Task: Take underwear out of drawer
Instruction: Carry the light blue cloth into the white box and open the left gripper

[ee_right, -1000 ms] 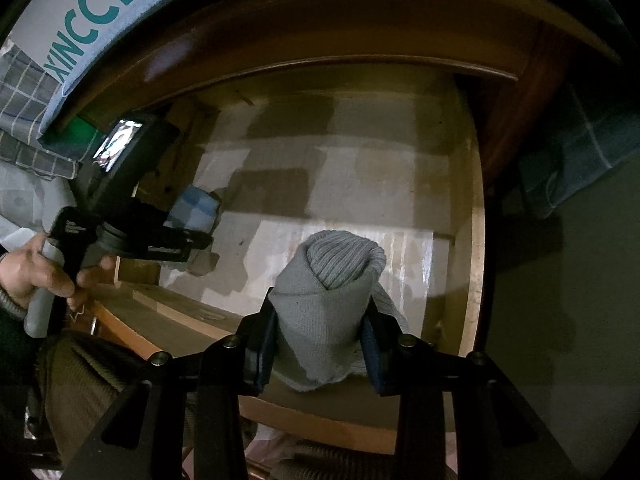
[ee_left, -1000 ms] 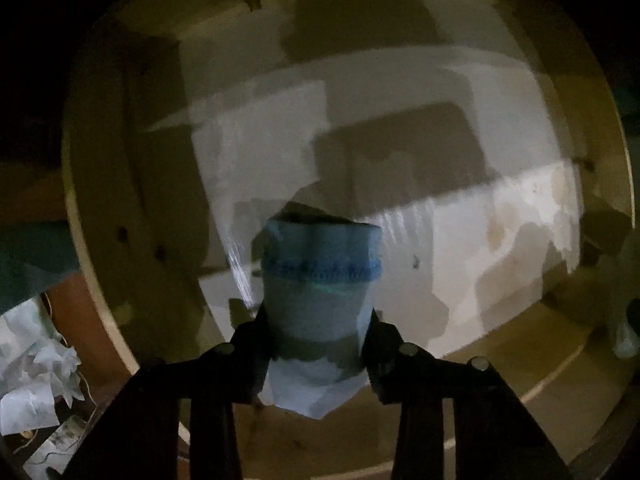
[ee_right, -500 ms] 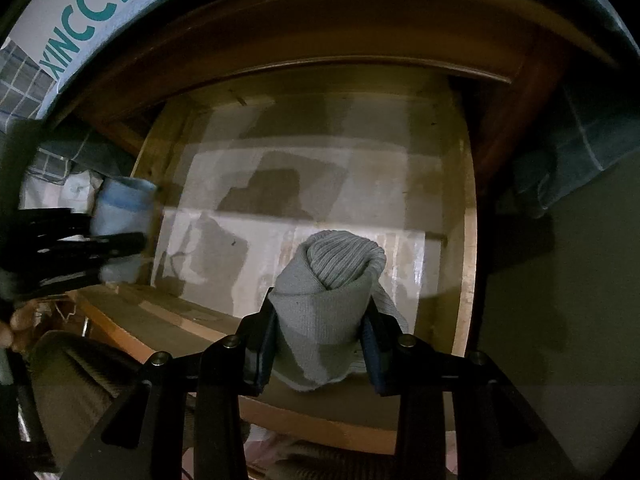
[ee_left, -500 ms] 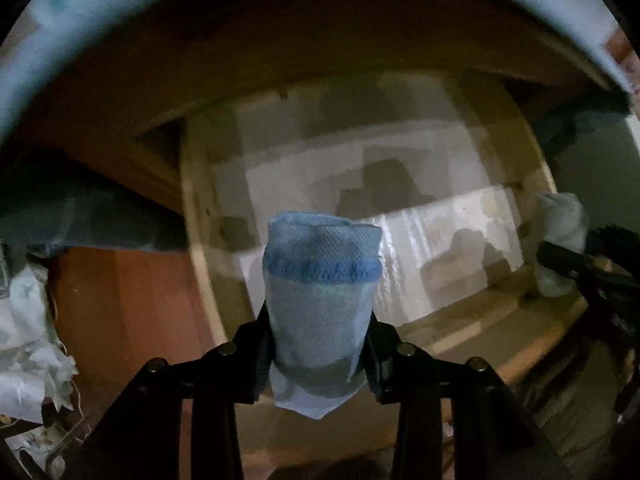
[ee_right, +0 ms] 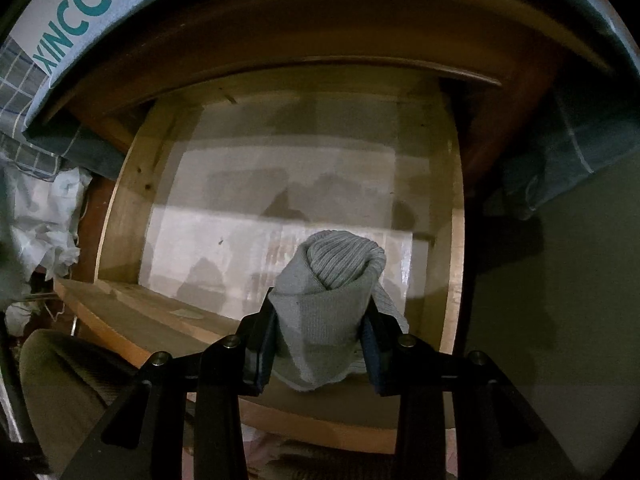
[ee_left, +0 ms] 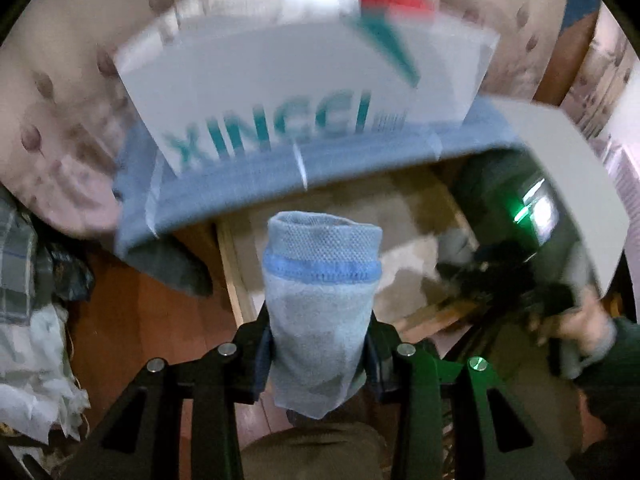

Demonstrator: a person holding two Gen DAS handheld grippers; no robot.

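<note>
Left gripper (ee_left: 318,354) risen with blue roll (ee_left: 320,312), shoebox (ee_left: 304,80) only there

Bare drawer floor (ee_right: 248,240) under overhanging top (ee_right: 320,28)

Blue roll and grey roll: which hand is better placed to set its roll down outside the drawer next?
Left, probably. The left gripper holds the blue roll facing the XINCCI box on top, while the right gripper holds the grey roll over the open drawer.

The open drawer (ee_right: 452,200) sits below the shoe box (ee_left: 288,92). One rolled bundle (ee_right: 332,304) hangs over the drawer's front; another (ee_left: 320,312), apparently outside it, hangs before its left wall.
</note>
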